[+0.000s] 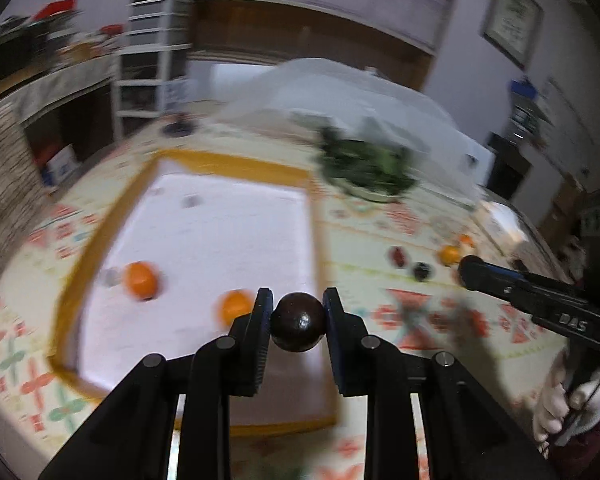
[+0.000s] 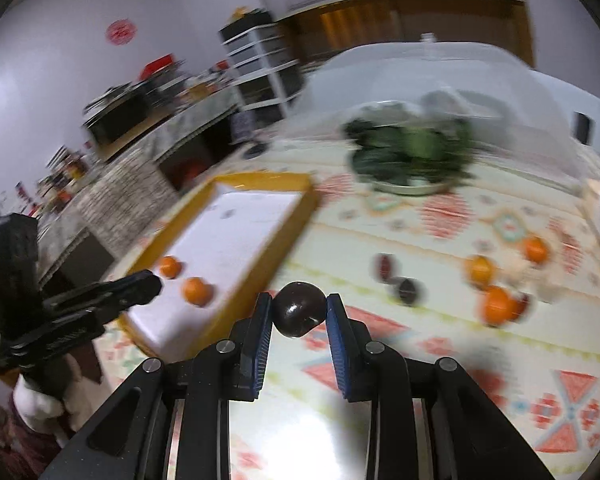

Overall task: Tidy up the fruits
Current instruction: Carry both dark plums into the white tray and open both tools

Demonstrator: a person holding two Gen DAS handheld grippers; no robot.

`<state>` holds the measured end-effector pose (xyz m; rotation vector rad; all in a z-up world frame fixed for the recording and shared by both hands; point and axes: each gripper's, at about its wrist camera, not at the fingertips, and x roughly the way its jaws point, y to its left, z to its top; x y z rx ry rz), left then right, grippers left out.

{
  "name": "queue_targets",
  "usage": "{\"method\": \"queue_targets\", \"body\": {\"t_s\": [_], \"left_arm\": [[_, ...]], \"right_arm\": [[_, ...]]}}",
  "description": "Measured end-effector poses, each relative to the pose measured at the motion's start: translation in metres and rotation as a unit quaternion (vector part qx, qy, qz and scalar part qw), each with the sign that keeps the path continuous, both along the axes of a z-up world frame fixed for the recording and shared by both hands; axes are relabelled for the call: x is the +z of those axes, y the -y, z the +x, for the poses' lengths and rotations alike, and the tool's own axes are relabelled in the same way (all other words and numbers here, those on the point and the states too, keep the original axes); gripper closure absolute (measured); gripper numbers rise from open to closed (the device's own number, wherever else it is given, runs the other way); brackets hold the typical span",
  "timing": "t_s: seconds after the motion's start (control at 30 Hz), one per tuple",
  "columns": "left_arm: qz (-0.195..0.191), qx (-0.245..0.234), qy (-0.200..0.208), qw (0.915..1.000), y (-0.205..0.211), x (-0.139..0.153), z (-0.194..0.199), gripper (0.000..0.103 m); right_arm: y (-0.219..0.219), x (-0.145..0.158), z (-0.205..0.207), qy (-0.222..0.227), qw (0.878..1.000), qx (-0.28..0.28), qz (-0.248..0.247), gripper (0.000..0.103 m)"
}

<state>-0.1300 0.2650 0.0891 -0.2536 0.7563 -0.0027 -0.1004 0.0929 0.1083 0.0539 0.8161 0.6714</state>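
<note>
- The table (image 2: 440, 344) under me is covered in a cream cloth with red and teal patterns, blurred in both views.
- A clear dome cover (image 2: 440, 80) stands at the far side, over a plate of dark leafy greens (image 2: 412, 152).
- The yellow-rimmed tray (image 1: 112, 216) with its white floor lies on the cloth; two oranges (image 1: 140, 280) rest inside it near the closer end, well apart from the rim.
- My left gripper (image 1: 298, 318) hangs over the tray's near edge, jaws drawn in close and pressing a dark round fruit (image 1: 298, 322) from both sides.
- My right gripper (image 2: 299, 314) sits above the cloth just beside the tray's right rim, jaws likewise narrow, pads clamped on a second dark plum (image 2: 300, 310).
- Loose fruit lies on the cloth to the right: three more oranges (image 2: 498, 306) clustered near something pale and too blurred to name, and two dark fruits (image 2: 408, 290) between them and the tray.
- My white-gloved hand (image 1: 568, 408) grips the right tool's handle at the left view's edge.
</note>
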Motion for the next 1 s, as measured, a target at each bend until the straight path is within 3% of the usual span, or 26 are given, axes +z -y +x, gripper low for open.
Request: {"method": "queue_targets", "body": {"t_s": [0.17, 0.33, 0.63, 0.73, 0.93, 1.0], "left_arm": [[-0.004, 0.047, -0.019, 0.9987, -0.046, -0.020, -0.006, 0.078], [-0.014, 0.063, -0.042, 0.9970, -0.076, -0.042, 0.004, 0.078], [-0.017, 0.065, -0.052, 0.9963, -0.086, -0.055, 0.009, 0.078], [-0.026, 0.063, -0.051, 0.9963, -0.088, -0.055, 0.008, 0.072], [-0.029, 0.059, -0.038, 0.9971, -0.081, -0.042, 0.000, 0.049], [-0.028, 0.057, -0.034, 0.9974, -0.077, -0.036, -0.003, 0.041]], "right_arm": [[-0.070, -0.013, 0.012, -0.020, 0.999, 0.042, -0.012, 0.074], [-0.127, -0.032, 0.031, -0.034, 0.997, 0.058, -0.041, 0.074], [-0.170, -0.073, 0.071, -0.077, 0.993, 0.046, -0.072, 0.074], [-0.173, -0.073, 0.072, -0.068, 0.994, 0.042, -0.078, 0.073], [-0.165, -0.067, 0.072, -0.067, 0.995, 0.030, -0.064, 0.072], [-0.161, -0.063, 0.071, -0.066, 0.996, 0.029, -0.057, 0.066]]}}
